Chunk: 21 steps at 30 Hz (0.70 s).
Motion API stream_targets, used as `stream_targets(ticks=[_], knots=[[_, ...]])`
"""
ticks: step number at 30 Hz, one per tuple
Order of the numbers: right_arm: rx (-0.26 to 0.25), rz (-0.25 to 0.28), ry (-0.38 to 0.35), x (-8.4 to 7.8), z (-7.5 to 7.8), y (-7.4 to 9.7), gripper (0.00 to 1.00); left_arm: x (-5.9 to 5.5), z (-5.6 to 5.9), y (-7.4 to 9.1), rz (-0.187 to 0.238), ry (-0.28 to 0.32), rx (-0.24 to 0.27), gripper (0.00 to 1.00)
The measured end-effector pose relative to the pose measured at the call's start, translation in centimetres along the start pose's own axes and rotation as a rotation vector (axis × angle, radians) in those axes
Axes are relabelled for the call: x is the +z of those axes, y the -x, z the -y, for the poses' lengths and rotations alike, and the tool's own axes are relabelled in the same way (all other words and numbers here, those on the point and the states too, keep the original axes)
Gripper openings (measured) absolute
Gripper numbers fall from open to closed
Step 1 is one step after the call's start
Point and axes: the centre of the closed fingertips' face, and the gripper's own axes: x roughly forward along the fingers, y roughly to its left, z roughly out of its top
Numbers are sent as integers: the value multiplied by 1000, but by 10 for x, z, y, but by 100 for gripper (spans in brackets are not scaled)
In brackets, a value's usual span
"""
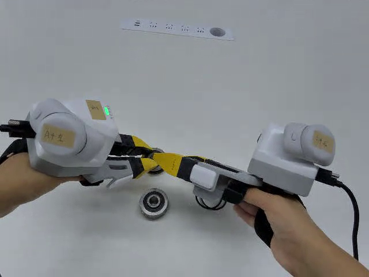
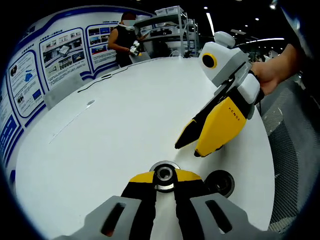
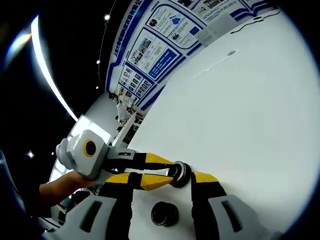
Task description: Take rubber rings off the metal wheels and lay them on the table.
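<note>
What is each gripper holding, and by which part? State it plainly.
Left gripper clamps a metal wheel across its rim, jaws on opposite sides. Right gripper: open, holding nothing.

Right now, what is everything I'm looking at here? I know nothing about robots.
wheel on the table: one, silver with a dark rim, lying flat near the person.
held wheel: one, silver and dark, clamped in the left gripper.
rubber ring: at least one, black, on the table under the right gripper, partly hidden.
power strip: one, white, far side of the table.
table: one, white.
posters: several, blue and white, on the wall beyond.
person in the background: one, past the table's far end.
left gripper: white body, yellow-and-black jaws, shut on the wheel.
right gripper: same colours, jaws open beside that wheel.
left hand, right hand: one on each gripper.
</note>
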Motion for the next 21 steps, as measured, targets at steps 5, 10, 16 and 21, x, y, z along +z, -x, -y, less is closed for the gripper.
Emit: stream_targets(ticks=[5, 10, 16, 21], knots=[[10, -21, -10, -4, -2, -9, 55, -1, 0, 0, 4, -1, -1, 13], [11, -26, -26, -2, -1, -17, 60, -1, -1, 0, 13, 5, -1, 13], [11, -44, -25, -5, -2, -21, 60, -1, 0, 0, 17, 7, -3, 13], [19, -49, -27, -7, -5, -22, 60, -1, 0, 0, 18, 8, -3, 13]])
